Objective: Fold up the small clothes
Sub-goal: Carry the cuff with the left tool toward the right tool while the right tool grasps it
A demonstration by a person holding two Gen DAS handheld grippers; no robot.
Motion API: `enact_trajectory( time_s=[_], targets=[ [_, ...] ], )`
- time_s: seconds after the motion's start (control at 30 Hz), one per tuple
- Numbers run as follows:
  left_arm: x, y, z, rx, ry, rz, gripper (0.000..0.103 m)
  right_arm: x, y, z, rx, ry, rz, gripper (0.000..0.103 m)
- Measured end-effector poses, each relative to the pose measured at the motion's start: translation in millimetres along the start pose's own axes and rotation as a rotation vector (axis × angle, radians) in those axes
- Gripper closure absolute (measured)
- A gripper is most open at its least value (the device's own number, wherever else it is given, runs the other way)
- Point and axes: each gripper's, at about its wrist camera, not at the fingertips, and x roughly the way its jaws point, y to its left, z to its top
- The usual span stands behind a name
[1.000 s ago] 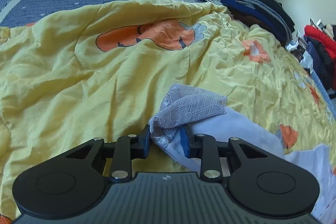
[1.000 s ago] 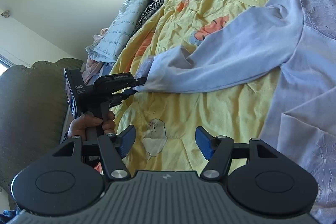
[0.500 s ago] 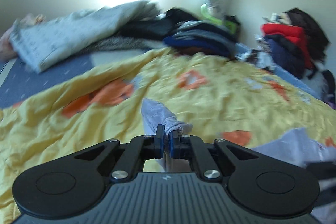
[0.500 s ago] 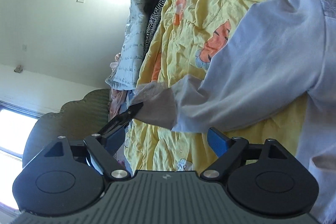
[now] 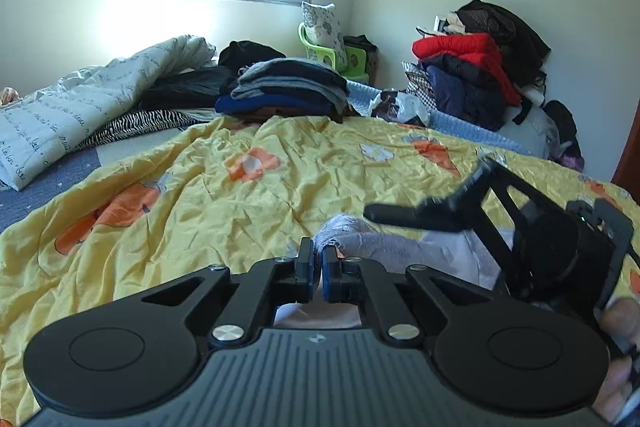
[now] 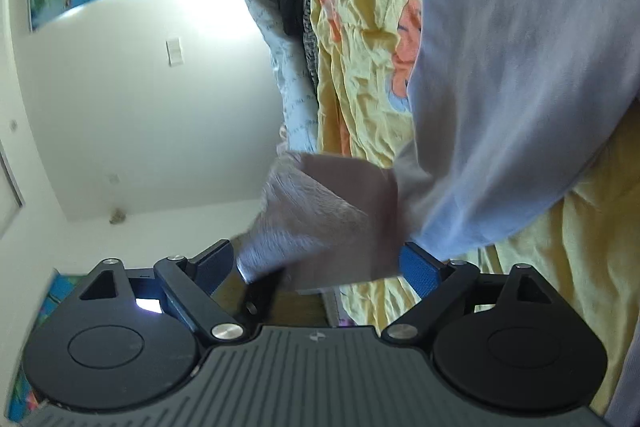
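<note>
1. Left tongs (image 5: 317, 264): blue pads pinched together on the lacy ribbed cuff (image 5: 348, 231) of the pale lavender long-sleeved top (image 6: 520, 75). The cuff bunches just past the pad tips, lifted off the bed.

2. Right tongs (image 6: 316, 265): jaws have just been opening and stand wide apart. The cuff (image 6: 320, 219) lies in the gap between them; neither pad appears to press on it, so I read it as not gripped on this side.

3. Landmark = the cuff. Both tongs are at it. The left tongs hold its end; the right tongs, seen as dark fingers (image 5: 408, 213) in the left wrist view, come in from the cuff's right side, just above it.

4. Long axis: from the cuff the sleeve runs away toward the garment body, which lies beyond on the crumpled yellow quilt with orange cartoon prints (image 5: 200, 195). The sleeve is raised at the cuff end only.

5. Judgement: the coming move turns on carrying the cuff along that axis, over the body. The left tongs already have it; the right tongs are equally near but must close first.

6. Beyond the cuff: stack of folded dark clothes (image 5: 288, 87) at the far edge of the quilt.
</note>
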Motion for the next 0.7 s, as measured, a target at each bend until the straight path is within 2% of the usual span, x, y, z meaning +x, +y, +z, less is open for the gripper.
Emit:
enact_trajectory(
  time_s=[0.13,0.23,0.3,0.33,0.37,0.5,0.7],
  targets=[
    [-2,-5,-6,0.014,0.006,-0.005,0.099,-3,3,4,-0.004,-0.011,0.005,0.015],
    [-2,-8,-9,0.021,0.021,-0.019,0.099,-8,7,4,-0.035,-0.040,-0.011,0.019],
    [-2,-11,-10,0.024,0.021,-0.022,0.099,-8,8,5,-0.045,-0.053,-0.052,0.036],
    [-2,-12,-11,0.024,0.023,-0.020,0.099,-8,9,4,-0.064,-0.056,-0.064,0.071],
    [-2,-13,-11,0.025,0.028,-0.022,0.099,-7,12,2,-0.102,-0.046,-0.077,0.090],
    [-3,-15,-13,0.028,0.045,-0.035,0.099,-14,30,-9,-0.214,-0.062,-0.121,0.091],
    [-18,-21,-13,0.016,0.032,-0.080,0.098,-44,54,-10,-0.279,-0.108,-0.094,0.091]
  ],
)
